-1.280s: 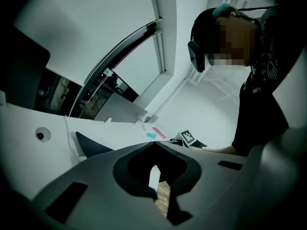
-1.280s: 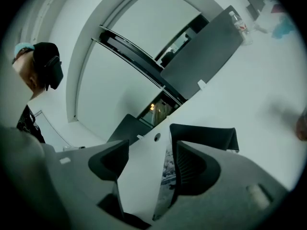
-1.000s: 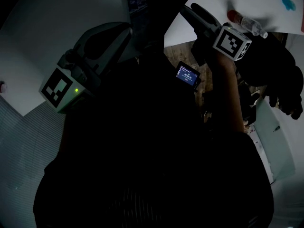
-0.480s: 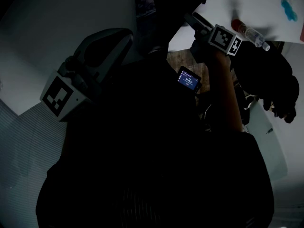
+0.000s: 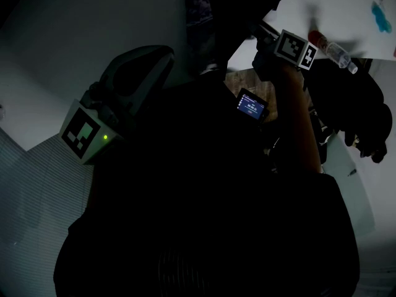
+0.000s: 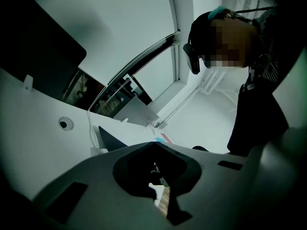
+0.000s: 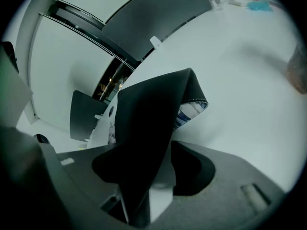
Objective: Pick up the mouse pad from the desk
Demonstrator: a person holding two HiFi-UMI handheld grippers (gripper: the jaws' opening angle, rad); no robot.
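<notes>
The mouse pad [image 7: 153, 109] stands curled up off the white desk [image 7: 249, 95] in the right gripper view. Its black underside faces me and a strip of its printed face shows at the bent-over tip. It runs down between the jaws of my right gripper [image 7: 153, 150], which are closing round it; a pale gap still shows beside it. In the dark head view my right gripper [image 5: 266, 28] reaches to the desk's edge [image 5: 334, 11]. My left gripper [image 5: 162, 53] is held off to the left, away from the desk, and its jaws [image 6: 154, 143] meet with nothing between them.
A clear bottle with a red cap [image 5: 331, 47] and a blue object [image 5: 378, 10] lie on the desk. A dark bulky thing [image 5: 352, 104] sits at the desk's right. A small lit screen [image 5: 250, 106] glows below the right gripper. A person [image 6: 259, 104] stands opposite.
The right gripper's marker cube has shifted slightly up and left, toward the desk's edge. The left gripper has barely moved.
</notes>
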